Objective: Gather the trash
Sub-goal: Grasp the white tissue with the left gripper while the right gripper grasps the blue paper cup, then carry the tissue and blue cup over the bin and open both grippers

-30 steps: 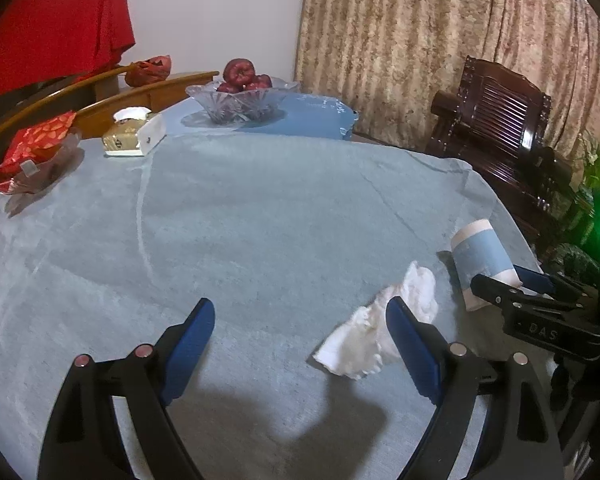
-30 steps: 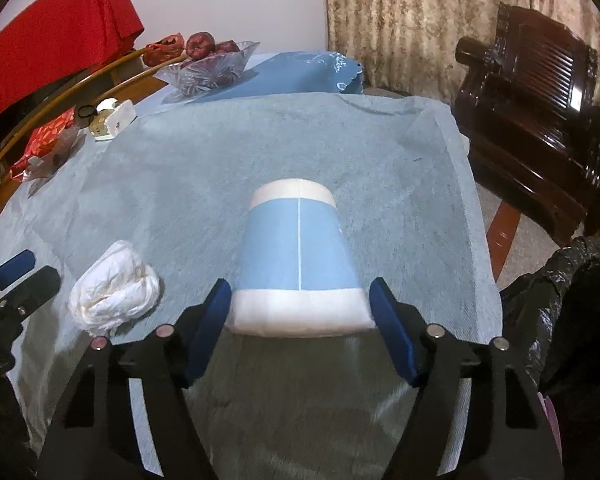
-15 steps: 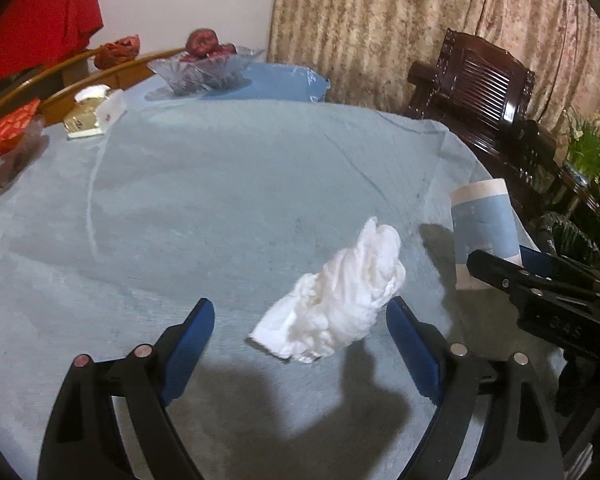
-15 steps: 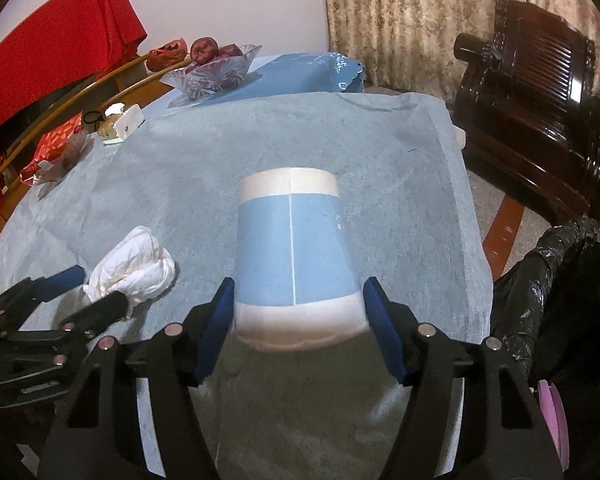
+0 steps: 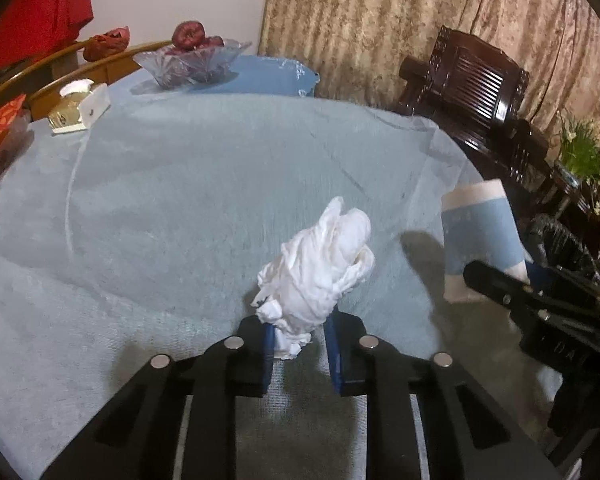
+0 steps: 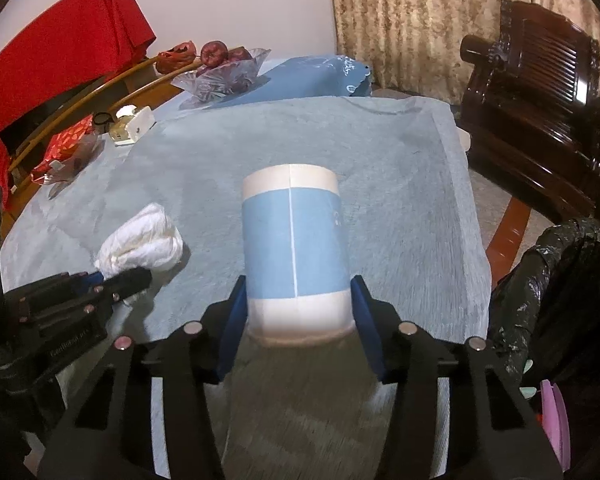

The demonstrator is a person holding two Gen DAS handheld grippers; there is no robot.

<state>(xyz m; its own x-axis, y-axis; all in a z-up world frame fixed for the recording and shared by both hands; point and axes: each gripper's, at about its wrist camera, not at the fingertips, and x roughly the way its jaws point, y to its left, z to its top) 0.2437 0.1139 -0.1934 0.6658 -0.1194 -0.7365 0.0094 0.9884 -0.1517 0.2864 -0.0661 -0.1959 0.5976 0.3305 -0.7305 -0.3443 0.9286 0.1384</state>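
The left gripper [image 5: 298, 340], whose jaws have just been closing, pinches the near end of the crumpled tissue [image 5: 320, 268] on the grey-blue tablecloth [image 5: 172, 208], soft and weightless, while the right gripper [image 6: 298, 320], also just closing, seems clamped on the light, crushable paper cup [image 6: 296, 248] at its white base band.

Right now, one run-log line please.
left tongs: closing on tissue wad | right tongs: closing on paper cup | bin bag: unused

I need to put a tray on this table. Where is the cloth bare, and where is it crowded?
Bare: the wide middle of the grey tablecloth, between the tissue box and fruit bowl at the far side and the crumpled tissue and paper cup in front. Crowded: the far left rim, and the near edge with both grippers.
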